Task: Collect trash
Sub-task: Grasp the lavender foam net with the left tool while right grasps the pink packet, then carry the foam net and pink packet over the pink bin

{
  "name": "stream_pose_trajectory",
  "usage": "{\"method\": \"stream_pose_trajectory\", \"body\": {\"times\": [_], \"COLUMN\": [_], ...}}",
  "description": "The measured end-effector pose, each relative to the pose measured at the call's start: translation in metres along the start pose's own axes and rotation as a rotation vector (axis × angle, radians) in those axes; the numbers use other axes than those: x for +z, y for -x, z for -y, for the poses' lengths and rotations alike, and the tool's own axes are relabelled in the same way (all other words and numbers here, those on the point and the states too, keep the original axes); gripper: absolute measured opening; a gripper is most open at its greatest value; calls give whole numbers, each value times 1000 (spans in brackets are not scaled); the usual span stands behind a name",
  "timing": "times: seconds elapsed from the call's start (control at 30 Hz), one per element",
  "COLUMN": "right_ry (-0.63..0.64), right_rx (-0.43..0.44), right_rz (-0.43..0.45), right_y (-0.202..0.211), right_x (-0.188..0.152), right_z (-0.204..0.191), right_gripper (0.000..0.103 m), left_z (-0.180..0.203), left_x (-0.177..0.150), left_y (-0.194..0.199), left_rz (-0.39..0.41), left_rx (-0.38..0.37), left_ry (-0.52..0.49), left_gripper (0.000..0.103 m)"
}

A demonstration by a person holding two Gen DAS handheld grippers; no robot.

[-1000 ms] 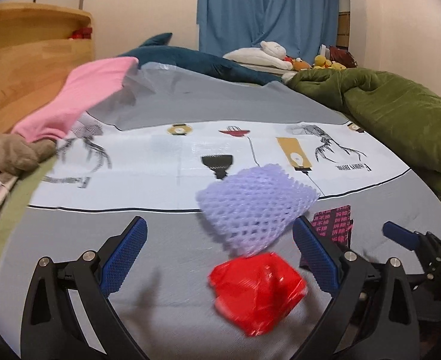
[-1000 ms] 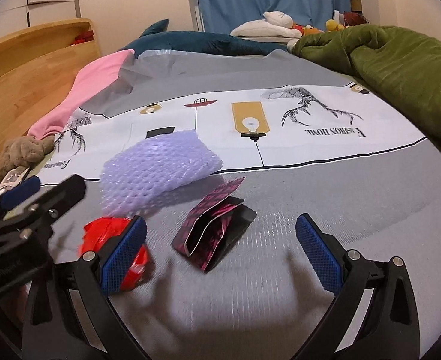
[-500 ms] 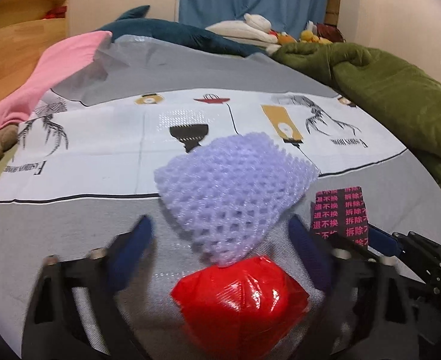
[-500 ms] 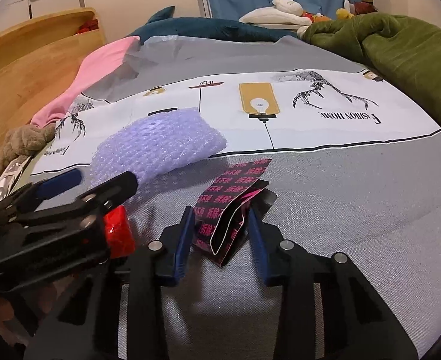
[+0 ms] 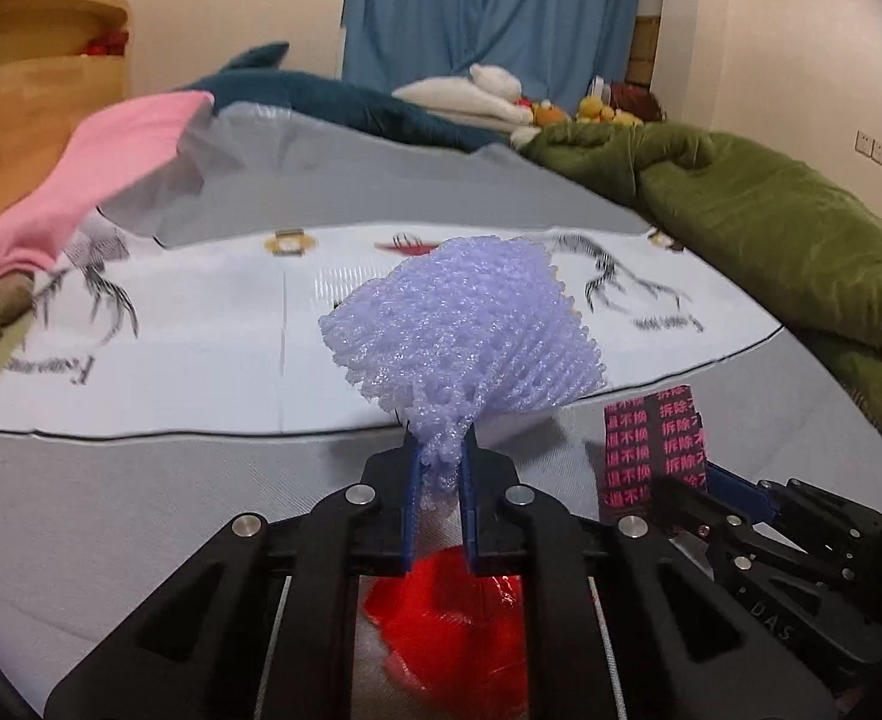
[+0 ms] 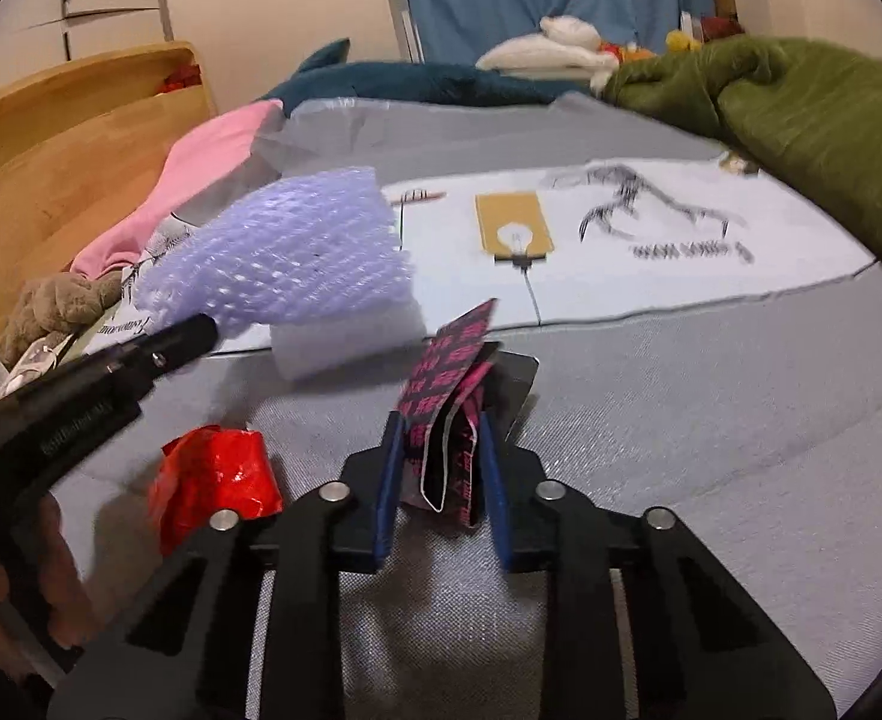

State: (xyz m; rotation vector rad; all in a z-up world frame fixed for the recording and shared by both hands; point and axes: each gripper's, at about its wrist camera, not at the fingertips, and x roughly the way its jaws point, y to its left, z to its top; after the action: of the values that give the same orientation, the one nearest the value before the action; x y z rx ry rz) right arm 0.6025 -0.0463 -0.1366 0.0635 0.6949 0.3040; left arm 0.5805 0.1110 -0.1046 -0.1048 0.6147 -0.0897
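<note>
Right now we have the left gripper closing on the purple foam net, and its blue pads pinch the net's lower edge between them. Most of the net fans out above and ahead of the jaws, clear of the bedspread. Below that gripper, partly hidden behind its black frame, the red crumpled wrapper lies on the grey part of the bedspread, untouched by the pads.

Our right gripper is also closing, and the black-and-pink folded packet stands between its jaws. Both blue pads press against the packet's sides, so it is gripped. The packet's upper flap sticks up and tilts away from us, and its lower edge sits deep between the fingers. From the right wrist view the red wrapper lies to the left of this gripper, near it but apart, and the foam net hangs over the bedspread farther left, at the tip of the left gripper.

From the left wrist view the packet shows just to the right of the foam net, with the right gripper's frame below it.

We can see no bin, bag or other container in either view. A green quilt is heaped along the right side of the bed, and a pink cloth lies on the left.
</note>
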Motion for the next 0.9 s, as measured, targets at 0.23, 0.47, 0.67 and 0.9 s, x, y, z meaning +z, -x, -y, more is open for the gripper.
{"method": "stream_pose_trajectory", "body": {"times": [0.23, 0.47, 0.67, 0.9], "right_ry": [42, 39, 43, 43], "right_rx": [-33, -41, -50, -53], "right_rz": [41, 61, 93, 137], "right_y": [27, 70, 122, 197], "right_x": [0, -1, -4, -19], "right_z": [-5, -2, 0, 5], "right_gripper": [17, 17, 18, 18], "left_z": [3, 16, 33, 58], "left_x": [6, 8, 3, -23], "left_y": [27, 72, 117, 170], "left_rz": [21, 46, 53, 34], "left_rx": [-3, -5, -27, -54], "left_ry": [-12, -36, -39, -42], "left_gripper": [10, 11, 11, 11]}}
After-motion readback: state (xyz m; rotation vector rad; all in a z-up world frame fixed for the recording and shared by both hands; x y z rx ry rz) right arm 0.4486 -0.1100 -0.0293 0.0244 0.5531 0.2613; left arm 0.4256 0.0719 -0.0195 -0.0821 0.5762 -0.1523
